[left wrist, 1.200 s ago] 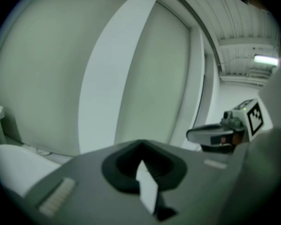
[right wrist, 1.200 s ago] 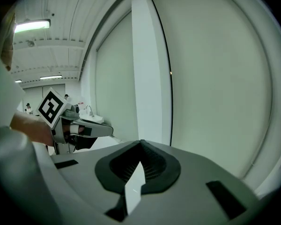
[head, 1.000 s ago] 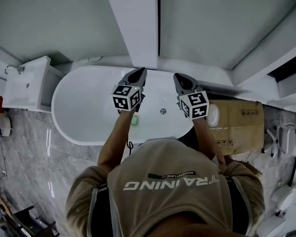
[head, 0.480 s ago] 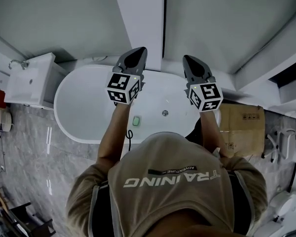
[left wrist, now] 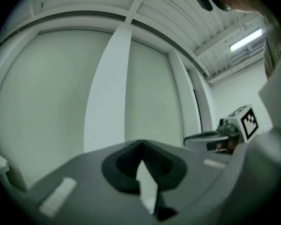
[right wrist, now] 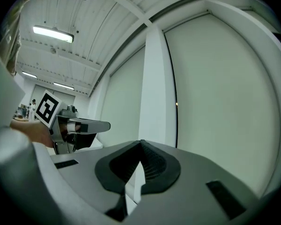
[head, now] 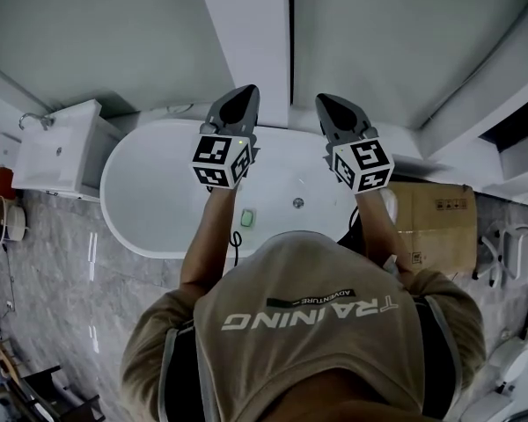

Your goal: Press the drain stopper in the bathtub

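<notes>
Two hand-held grippers are raised side by side over one white oval bathtub (head: 154, 196), the left gripper (head: 244, 93) and the right gripper (head: 323, 100) both pointing towards the pale wall behind the tub. Each carries one cube with black square markers, so two cubes in all: the left one (head: 220, 163) and the right one (head: 363, 165). In the left gripper view the two dark jaws meet at their tips, with only a thin wedge of light lower down and nothing between them. The right gripper view shows the same: two jaws brought together at the tips, holding nothing.

One small round metal drain stopper (head: 297, 203) sits on the floor of the tub, below and between the two grippers and apart from both. One small pale green object (head: 247, 218) lies in the tub to the left of the stopper, near the front rim. One white square pillar (head: 246, 42) runs up the wall between the grippers.

Beside the tub's left end stands one white basin unit (head: 57, 152) with one metal tap (head: 31, 120). One brown cardboard box (head: 440, 227) lies past the tub's right end, on the grey marbled floor (head: 62, 262).
</notes>
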Action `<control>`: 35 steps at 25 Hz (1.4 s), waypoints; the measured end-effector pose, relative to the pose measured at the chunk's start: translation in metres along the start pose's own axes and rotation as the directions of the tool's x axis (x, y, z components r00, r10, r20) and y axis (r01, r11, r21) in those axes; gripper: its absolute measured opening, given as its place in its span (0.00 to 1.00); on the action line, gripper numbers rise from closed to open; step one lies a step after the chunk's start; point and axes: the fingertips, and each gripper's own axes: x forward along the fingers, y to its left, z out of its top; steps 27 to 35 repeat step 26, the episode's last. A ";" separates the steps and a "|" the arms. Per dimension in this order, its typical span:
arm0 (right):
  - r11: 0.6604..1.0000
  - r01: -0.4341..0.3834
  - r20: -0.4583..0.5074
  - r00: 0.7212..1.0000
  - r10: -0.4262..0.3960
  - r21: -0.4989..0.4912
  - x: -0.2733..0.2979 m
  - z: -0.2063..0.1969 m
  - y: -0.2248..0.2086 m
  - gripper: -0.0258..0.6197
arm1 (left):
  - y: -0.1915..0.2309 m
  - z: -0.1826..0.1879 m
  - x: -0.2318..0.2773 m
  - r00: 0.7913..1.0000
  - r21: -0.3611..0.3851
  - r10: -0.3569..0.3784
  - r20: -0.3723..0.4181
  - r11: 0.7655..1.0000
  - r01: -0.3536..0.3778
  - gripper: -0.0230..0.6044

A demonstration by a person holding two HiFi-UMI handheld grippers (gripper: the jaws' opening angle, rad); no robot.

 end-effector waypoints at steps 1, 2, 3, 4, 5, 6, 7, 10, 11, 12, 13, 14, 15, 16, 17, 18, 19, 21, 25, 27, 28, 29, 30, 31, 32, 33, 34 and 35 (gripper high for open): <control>1.000 -0.003 0.001 1.000 0.003 0.002 0.000 0.001 0.002 0.06 | -0.001 -0.001 -0.001 1.000 0.002 -0.002 -0.006 1.000 0.002 0.04; 1.000 -0.006 0.003 1.000 0.006 0.004 0.000 0.001 0.003 0.06 | -0.002 -0.002 -0.001 1.000 0.006 -0.004 -0.013 1.000 0.004 0.04; 1.000 -0.009 0.003 1.000 0.009 0.005 0.001 0.001 0.004 0.06 | -0.002 -0.003 -0.002 1.000 0.008 -0.008 -0.018 1.000 0.008 0.04; 1.000 -0.010 0.004 1.000 0.010 0.007 0.002 0.001 0.005 0.06 | -0.001 -0.004 -0.002 1.000 0.008 -0.011 -0.023 1.000 0.011 0.04; 1.000 -0.009 0.002 1.000 0.009 0.008 0.002 0.000 0.006 0.06 | -0.001 -0.004 -0.003 1.000 0.007 -0.014 -0.027 1.000 0.014 0.04; 1.000 -0.007 -0.001 1.000 0.007 0.011 0.001 -0.002 0.006 0.06 | -0.002 -0.005 -0.003 0.999 0.006 -0.016 -0.031 1.000 0.016 0.04; 1.000 -0.005 -0.004 1.000 0.005 0.015 0.000 -0.003 0.006 0.06 | -0.003 -0.006 -0.004 0.999 0.006 -0.018 -0.034 1.000 0.018 0.04; 1.000 -0.006 -0.010 1.000 0.007 0.027 -0.003 -0.006 0.008 0.06 | -0.005 -0.006 -0.007 0.999 0.006 -0.023 -0.041 1.000 0.023 0.04; 1.000 -0.008 -0.012 1.000 0.008 0.027 -0.004 -0.006 0.010 0.06 | -0.006 -0.007 -0.010 0.999 0.007 -0.023 -0.043 1.000 0.023 0.04; 1.000 -0.009 -0.014 1.000 0.009 0.024 -0.005 -0.007 0.012 0.06 | -0.007 -0.008 -0.012 0.999 0.007 -0.023 -0.046 1.000 0.024 0.04; 1.000 -0.010 -0.016 1.000 0.011 0.021 -0.007 -0.008 0.015 0.06 | -0.008 -0.009 -0.014 0.999 0.007 -0.024 -0.047 1.000 0.024 0.04; 1.000 -0.011 -0.017 1.000 0.011 0.017 -0.008 -0.008 0.016 0.06 | -0.009 -0.009 -0.016 0.999 0.007 -0.025 -0.048 1.000 0.025 0.04; 1.000 -0.010 -0.017 1.000 0.010 0.015 -0.009 -0.008 0.018 0.06 | -0.010 -0.009 -0.018 0.999 0.007 -0.026 -0.048 1.000 0.026 0.04; 1.000 -0.008 -0.017 1.000 0.009 0.015 -0.010 -0.008 0.019 0.06 | -0.010 -0.009 -0.020 0.998 0.006 -0.027 -0.047 1.000 0.028 0.04; 1.000 -0.006 -0.016 1.000 0.006 0.014 -0.011 -0.007 0.021 0.06 | -0.011 -0.009 -0.021 0.999 0.001 -0.030 -0.045 1.000 0.031 0.04; 1.000 -0.004 -0.016 1.000 0.004 0.014 -0.012 -0.007 0.021 0.06 | -0.011 -0.008 -0.022 0.999 -0.009 -0.035 -0.041 0.999 0.035 0.04; 1.000 -0.002 -0.016 1.000 0.002 0.013 -0.014 -0.007 0.022 0.06 | -0.012 -0.008 -0.023 0.999 -0.023 -0.041 -0.035 0.999 0.040 0.04; 1.000 0.003 -0.016 1.000 -0.002 0.010 -0.018 -0.006 0.022 0.06 | -0.014 -0.006 -0.024 0.999 -0.036 -0.047 -0.027 0.998 0.046 0.04; 1.000 0.007 -0.011 1.000 -0.007 0.011 -0.023 -0.005 0.025 0.06 | -0.017 -0.004 -0.028 0.998 -0.022 -0.048 -0.026 0.999 0.048 0.04; 1.000 0.007 -0.010 1.000 -0.007 0.011 -0.024 -0.005 0.027 0.06 | -0.017 -0.004 -0.030 0.999 -0.020 -0.048 -0.025 0.999 0.048 0.04; 1.000 0.007 -0.010 1.000 -0.007 0.011 -0.024 -0.005 0.027 0.06 | -0.017 -0.004 -0.030 0.999 -0.020 -0.048 -0.025 0.999 0.048 0.04; 1.000 0.007 -0.010 1.000 -0.007 0.011 -0.024 -0.005 0.027 0.06 | -0.017 -0.004 -0.030 0.999 -0.020 -0.048 -0.025 0.999 0.048 0.04; 1.000 0.007 -0.010 1.000 -0.007 0.011 -0.024 -0.005 0.027 0.06 | -0.017 -0.004 -0.030 0.999 -0.020 -0.048 -0.025 0.999 0.048 0.04; 1.000 0.007 -0.010 1.000 -0.007 0.011 -0.024 -0.005 0.027 0.06 | -0.017 -0.004 -0.030 0.999 -0.020 -0.048 -0.025 0.999 0.048 0.04; 1.000 0.007 -0.010 1.000 -0.007 0.011 -0.024 -0.005 0.027 0.06 | -0.017 -0.004 -0.030 0.999 -0.020 -0.048 -0.025 0.999 0.048 0.04; 1.000 0.007 -0.010 1.000 -0.007 0.011 -0.024 -0.005 0.027 0.06 | -0.017 -0.004 -0.030 0.999 -0.020 -0.048 -0.025 0.999 0.048 0.04; 1.000 0.007 -0.010 1.000 -0.007 0.011 -0.024 -0.005 0.027 0.06 | -0.017 -0.004 -0.030 0.999 -0.020 -0.048 -0.025 0.999 0.048 0.04; 1.000 0.007 -0.010 1.000 -0.007 0.011 -0.024 -0.005 0.027 0.06 | -0.017 -0.004 -0.030 0.999 -0.020 -0.048 -0.025 0.999 0.048 0.04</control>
